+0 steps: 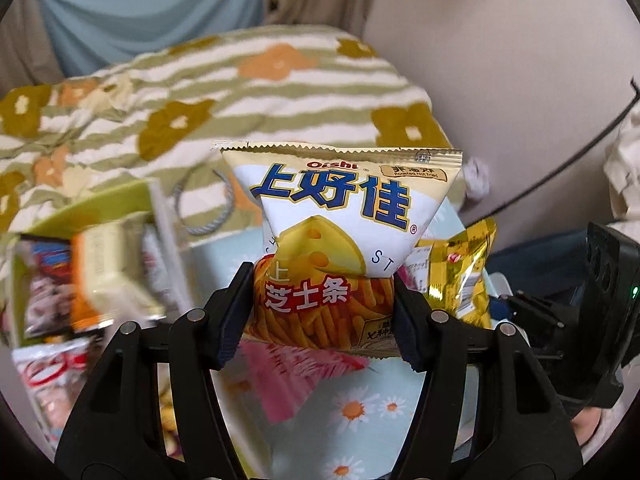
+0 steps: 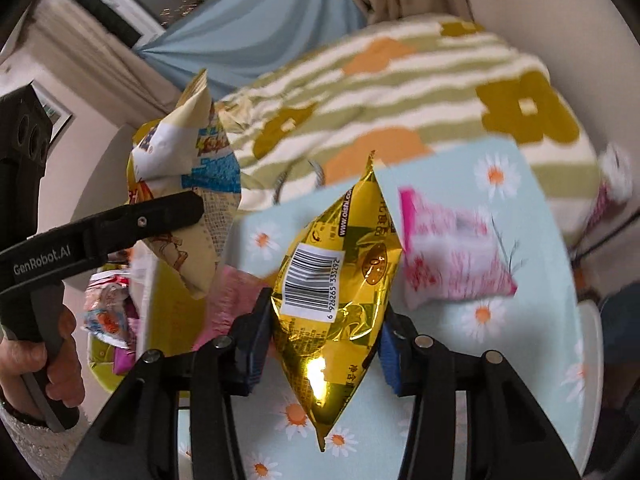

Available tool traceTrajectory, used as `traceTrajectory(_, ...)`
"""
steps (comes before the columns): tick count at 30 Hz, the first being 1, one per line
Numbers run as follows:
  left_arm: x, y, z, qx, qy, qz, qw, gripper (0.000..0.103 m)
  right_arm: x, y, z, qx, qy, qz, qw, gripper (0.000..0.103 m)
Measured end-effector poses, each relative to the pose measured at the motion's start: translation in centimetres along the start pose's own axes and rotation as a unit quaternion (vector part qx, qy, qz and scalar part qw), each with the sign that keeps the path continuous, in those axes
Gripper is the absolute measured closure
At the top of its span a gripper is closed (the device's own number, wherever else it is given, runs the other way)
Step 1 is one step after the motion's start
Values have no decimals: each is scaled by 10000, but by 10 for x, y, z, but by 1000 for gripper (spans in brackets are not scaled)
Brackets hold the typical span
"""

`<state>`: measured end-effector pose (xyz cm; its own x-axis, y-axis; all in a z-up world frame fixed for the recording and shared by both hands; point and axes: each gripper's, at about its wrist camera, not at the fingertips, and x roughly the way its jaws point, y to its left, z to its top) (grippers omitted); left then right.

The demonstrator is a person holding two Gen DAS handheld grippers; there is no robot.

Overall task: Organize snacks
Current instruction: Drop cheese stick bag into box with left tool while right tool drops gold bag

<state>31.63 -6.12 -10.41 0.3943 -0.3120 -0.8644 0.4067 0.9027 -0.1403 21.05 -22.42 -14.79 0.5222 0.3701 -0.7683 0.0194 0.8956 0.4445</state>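
My left gripper (image 1: pixel 324 312) is shut on a white and yellow Oishi cheese-stick bag (image 1: pixel 336 216), held upright above the table. The same bag (image 2: pixel 180 184) shows at the left of the right wrist view, in the left gripper's black fingers (image 2: pixel 160 216). My right gripper (image 2: pixel 324 344) is shut on a gold foil snack bag (image 2: pixel 340 276), barcode facing me; it also shows in the left wrist view (image 1: pixel 460 272). A pink snack bag (image 2: pixel 448 256) lies on the daisy-print tablecloth (image 2: pixel 500 184).
A green bin (image 1: pixel 80 216) at the left holds several snack packs (image 1: pixel 104 272); it also shows in the right wrist view (image 2: pixel 112 320). Another pink bag (image 1: pixel 288 372) lies under the left gripper. A striped flower blanket (image 1: pixel 240 92) covers the bed behind.
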Motion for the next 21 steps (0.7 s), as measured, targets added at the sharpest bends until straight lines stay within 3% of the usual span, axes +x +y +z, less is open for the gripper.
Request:
traceTrajectory(5,-52,41,-13,-400,-378,303,9980,42,-21,51,18,-500,-255,281,9980,61)
traceTrajectory(11,-91,90,-38,-908,-570,695,9918,42,-19,116,29,-1131,-324,617,9911,61)
traceTrajectory(16,-103,118,-67,-1216,-467,1002,9864,42,-4,157,29,-1572,-216,831,9838,61)
traceTrajectory(21,-94,132,-92,-1459,-235,995,9840,42,13,177,33,-1799,-90,935,9792,61)
